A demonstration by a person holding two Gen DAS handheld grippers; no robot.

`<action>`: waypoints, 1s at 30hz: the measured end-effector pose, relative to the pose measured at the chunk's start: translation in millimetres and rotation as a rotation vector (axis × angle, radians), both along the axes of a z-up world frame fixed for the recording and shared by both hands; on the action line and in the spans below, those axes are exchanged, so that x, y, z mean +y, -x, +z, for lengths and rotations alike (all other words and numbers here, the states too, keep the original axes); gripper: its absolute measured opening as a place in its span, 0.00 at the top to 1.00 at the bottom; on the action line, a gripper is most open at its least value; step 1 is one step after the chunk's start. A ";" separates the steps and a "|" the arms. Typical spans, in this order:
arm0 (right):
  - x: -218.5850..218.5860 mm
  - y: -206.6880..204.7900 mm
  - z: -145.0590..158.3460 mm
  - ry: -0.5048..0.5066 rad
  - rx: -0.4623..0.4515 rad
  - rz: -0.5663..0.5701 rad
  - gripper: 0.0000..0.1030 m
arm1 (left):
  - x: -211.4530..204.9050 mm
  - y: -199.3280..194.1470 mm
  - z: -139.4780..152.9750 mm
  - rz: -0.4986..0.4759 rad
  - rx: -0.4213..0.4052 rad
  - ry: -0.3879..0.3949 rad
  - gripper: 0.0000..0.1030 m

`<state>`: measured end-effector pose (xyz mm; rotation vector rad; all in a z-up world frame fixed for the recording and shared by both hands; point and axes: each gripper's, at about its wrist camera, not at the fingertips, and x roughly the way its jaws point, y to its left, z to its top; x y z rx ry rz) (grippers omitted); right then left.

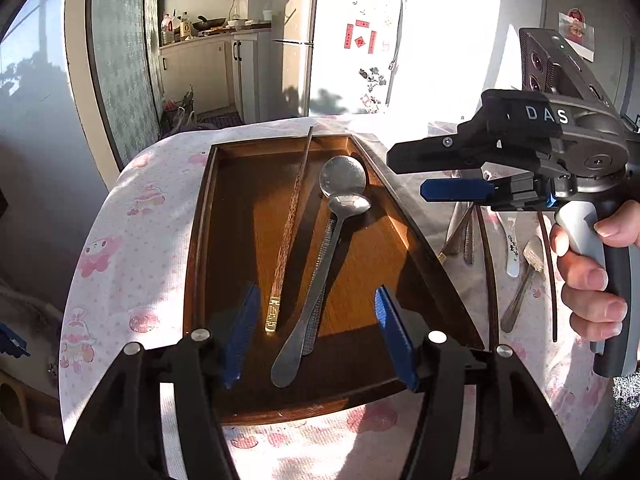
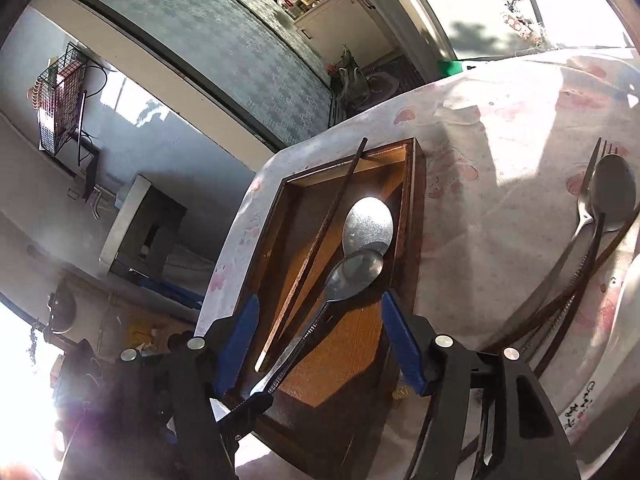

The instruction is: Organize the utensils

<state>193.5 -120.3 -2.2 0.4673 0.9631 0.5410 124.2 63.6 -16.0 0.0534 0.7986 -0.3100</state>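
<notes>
A brown wooden tray [image 1: 200, 240] [image 2: 416, 208] lies on a pink-patterned cloth. Inside it are a dark chopstick [image 1: 290, 224] [image 2: 328, 216] with a gold end, a large round spoon [image 1: 343, 176] [image 2: 368, 224] and a smaller spoon [image 1: 348, 204] [image 2: 356, 272] lying over it. My left gripper [image 1: 318, 336] hovers over the tray's near end, open, with its blue pads clear of the handles. My right gripper [image 1: 408, 176] [image 2: 320, 340] comes in from the right over the tray, open and holding nothing; a hand grips its handle.
More utensils lie on the cloth right of the tray: a fork [image 2: 584, 216], a spoon [image 2: 612, 196], dark chopsticks [image 2: 560, 320] and a white spoon [image 1: 512, 248]. The table edge drops off behind the tray. A kitchen and fridge [image 1: 344, 40] stand beyond.
</notes>
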 end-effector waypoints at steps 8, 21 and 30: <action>-90.0 35.8 18.7 0.153 -0.100 -0.095 0.37 | -55.5 31.6 11.0 -0.146 -0.019 0.069 0.33; -175.2 8.4 -43.7 0.232 -0.030 -0.178 0.63 | -157.0 21.7 -11.1 -0.318 0.033 0.085 0.33; -160.6 4.3 -45.6 0.262 -0.086 -0.121 0.94 | -176.9 4.8 -21.1 -0.331 0.065 0.094 0.33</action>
